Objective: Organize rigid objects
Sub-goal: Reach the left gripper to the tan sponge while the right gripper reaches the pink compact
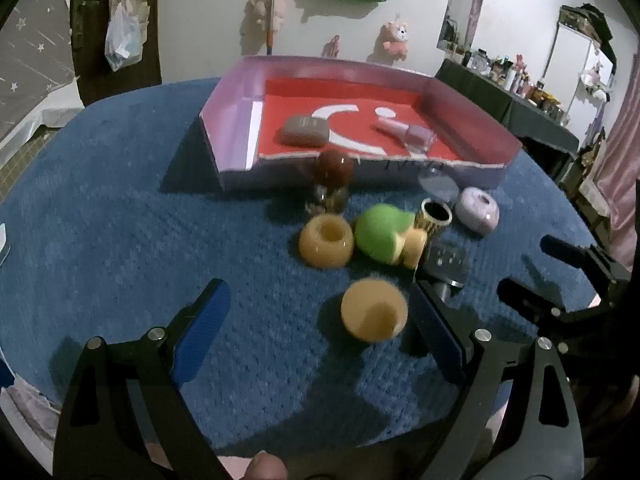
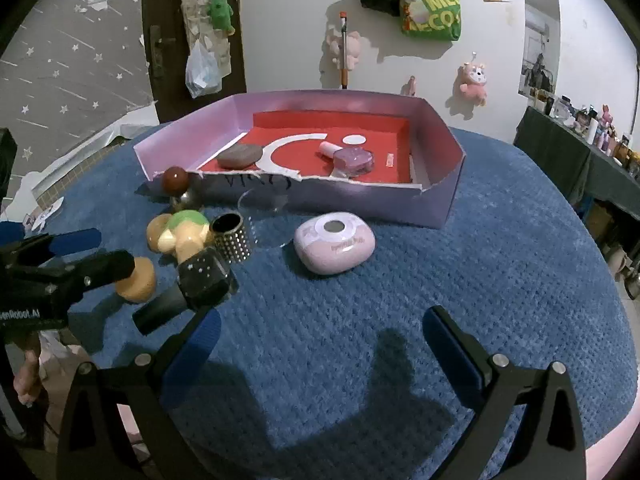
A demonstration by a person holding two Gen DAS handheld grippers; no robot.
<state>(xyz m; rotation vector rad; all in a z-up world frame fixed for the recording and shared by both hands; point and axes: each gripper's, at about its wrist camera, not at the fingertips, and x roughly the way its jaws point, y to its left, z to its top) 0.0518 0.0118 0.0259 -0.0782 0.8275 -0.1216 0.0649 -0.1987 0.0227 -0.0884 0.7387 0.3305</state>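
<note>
Purple-walled tray [image 1: 232, 128] with red floor, holding a grey case [image 1: 304, 131] and a lilac bottle [image 1: 416, 136]; all other items lie on the blue cloth in front of it. Left gripper [image 1: 320, 328] — jaws spread, gripping nothing — has the blurred tan cup [image 1: 374, 310] directly ahead between its fingers, toward the right one, mouth turned toward the camera. Right gripper [image 2: 320, 340] — likewise spread and empty — faces the pink oval case [image 2: 335, 248], which lies farther off, near the tray's front wall. The left gripper appears nearer its target.
</note>
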